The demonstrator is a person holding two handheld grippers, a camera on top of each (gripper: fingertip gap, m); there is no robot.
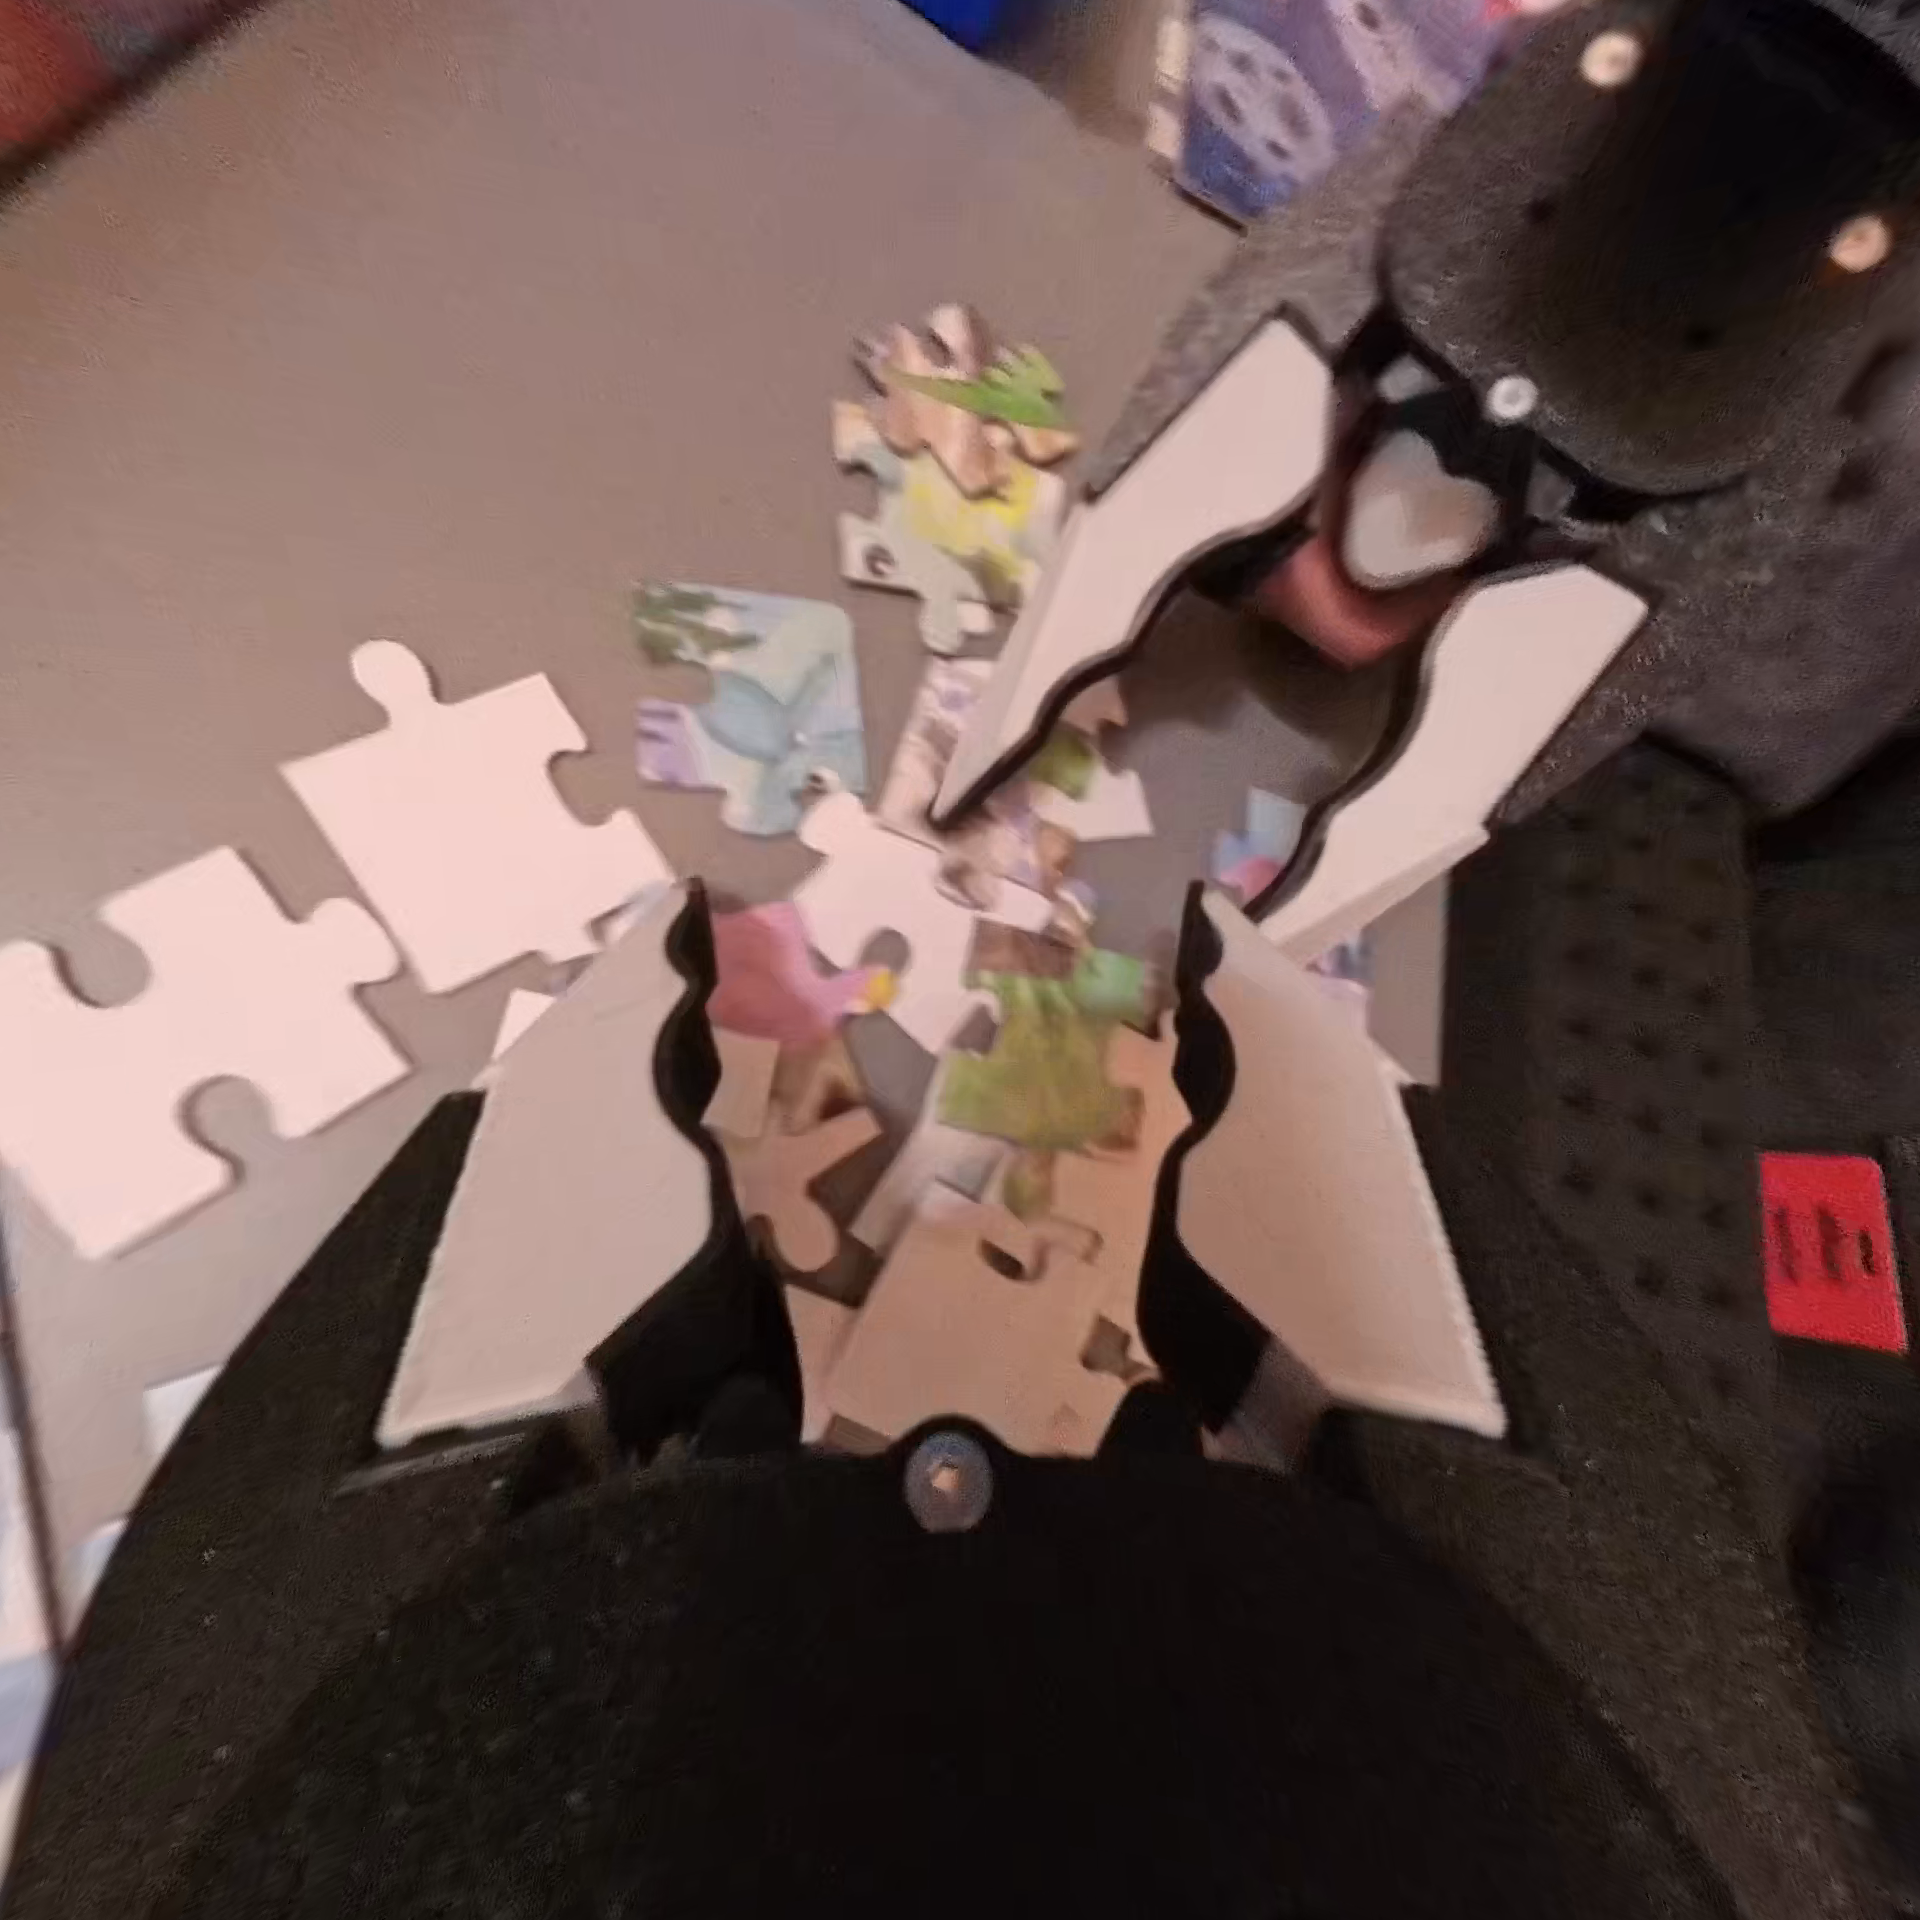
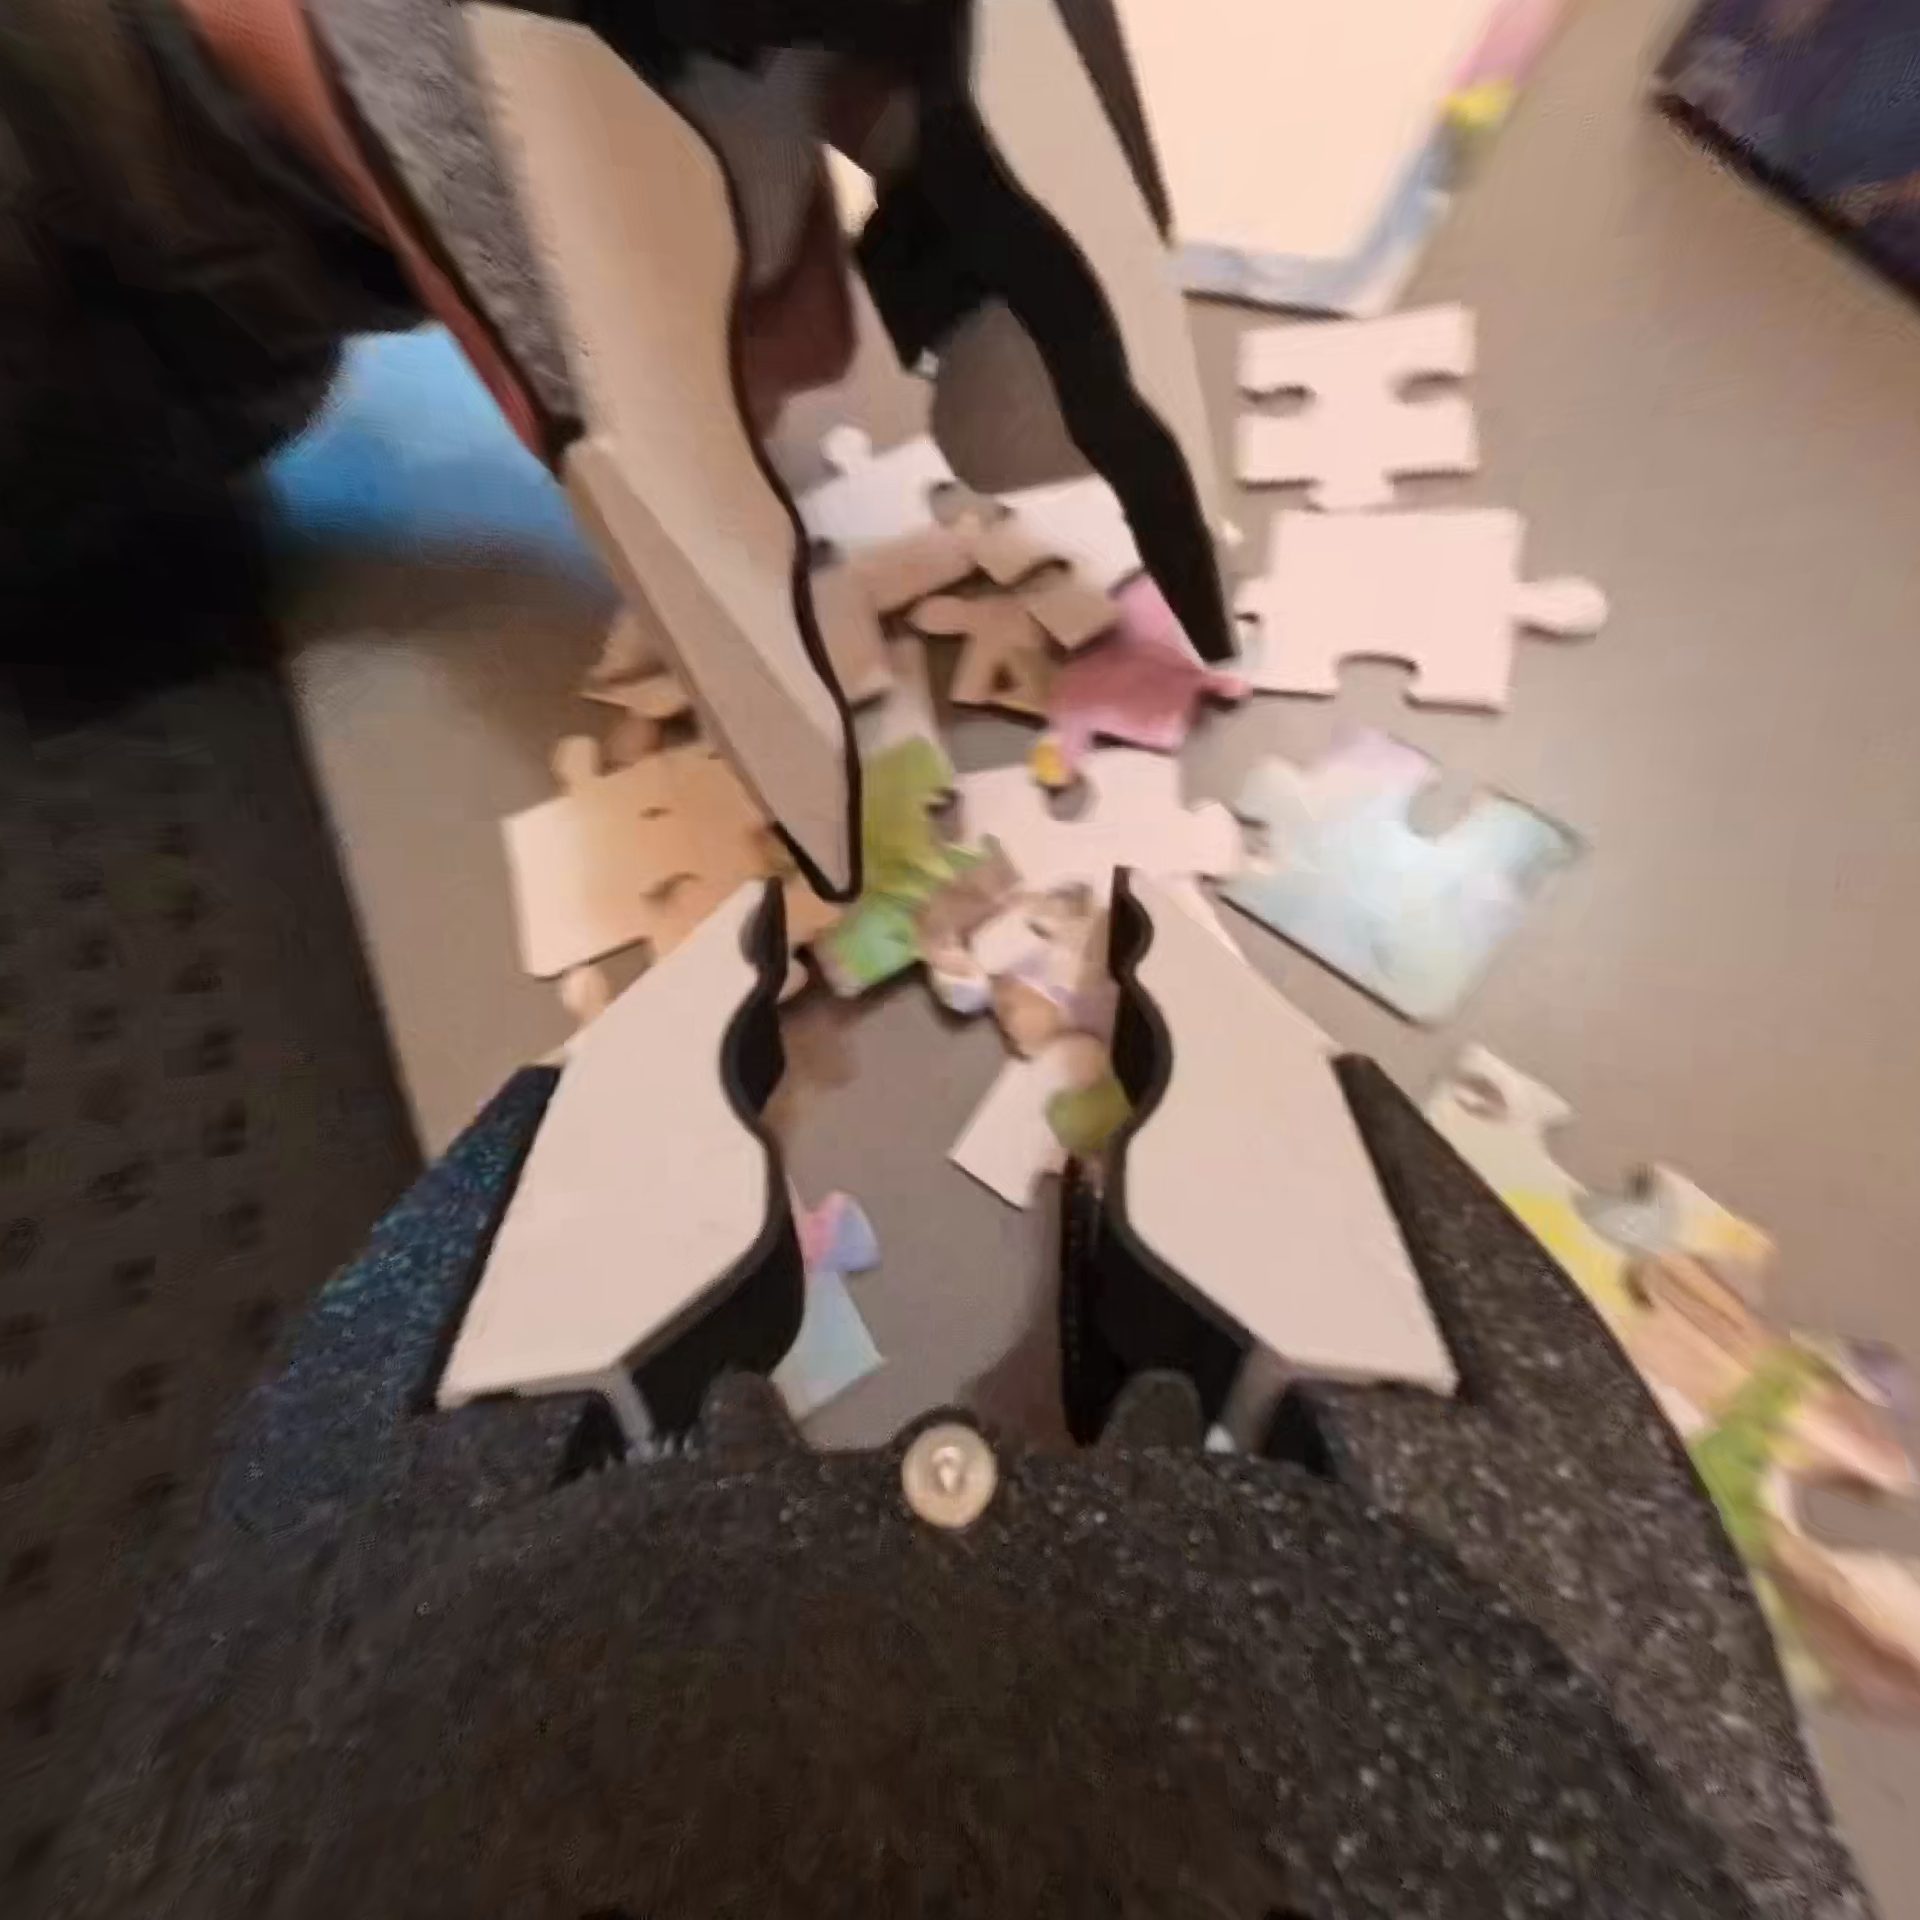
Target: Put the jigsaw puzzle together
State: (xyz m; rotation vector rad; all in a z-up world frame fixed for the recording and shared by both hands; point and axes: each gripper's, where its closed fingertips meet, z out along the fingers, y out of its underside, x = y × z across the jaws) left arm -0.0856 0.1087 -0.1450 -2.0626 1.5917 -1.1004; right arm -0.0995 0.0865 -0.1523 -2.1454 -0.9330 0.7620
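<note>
A: Cardboard, by the look of it. The pieces (image 1: 914,1039) are thin, flat and light, stiff enough to hold shape, but I'd guess a tab bends if it gets squeezed hard.

B: Where would you take one?

A: By an edge that stands proud of the heap, pinching across the thickness. One lying flat on the grey mat (image 1: 416,364) gives the fingers nothing to get under, so I'd slide it or tip it up first. The printed faces look smooth, maybe a bit slippery.

B: Where do they lie?

A: Mostly in a loose, overlapping heap in the middle of the mat, some picture-up, some showing plain backs. Two white pieces (image 1: 312,935) lie apart toward the left in the left wrist view, not joined. A blue piece (image 2: 1392,894) lies flat just beyond the heap in the right wrist view. More coloured ones (image 2: 1662,1371) sit at that view's right edge.

B: And the grippers?

A: The left gripper (image 1: 940,904) has its jaws spread with nothing between them; the heap lies directly under and ahead of its tips. The right gripper (image 2: 945,894) is spread too, empty, with a printed piece (image 2: 1029,956) just ahead of its gap. They point at each other over the heap, tips close together.

B: Touching any cardboard?

A: Too blurred to tell. Nothing is joined yet, as far as I can see.
</note>
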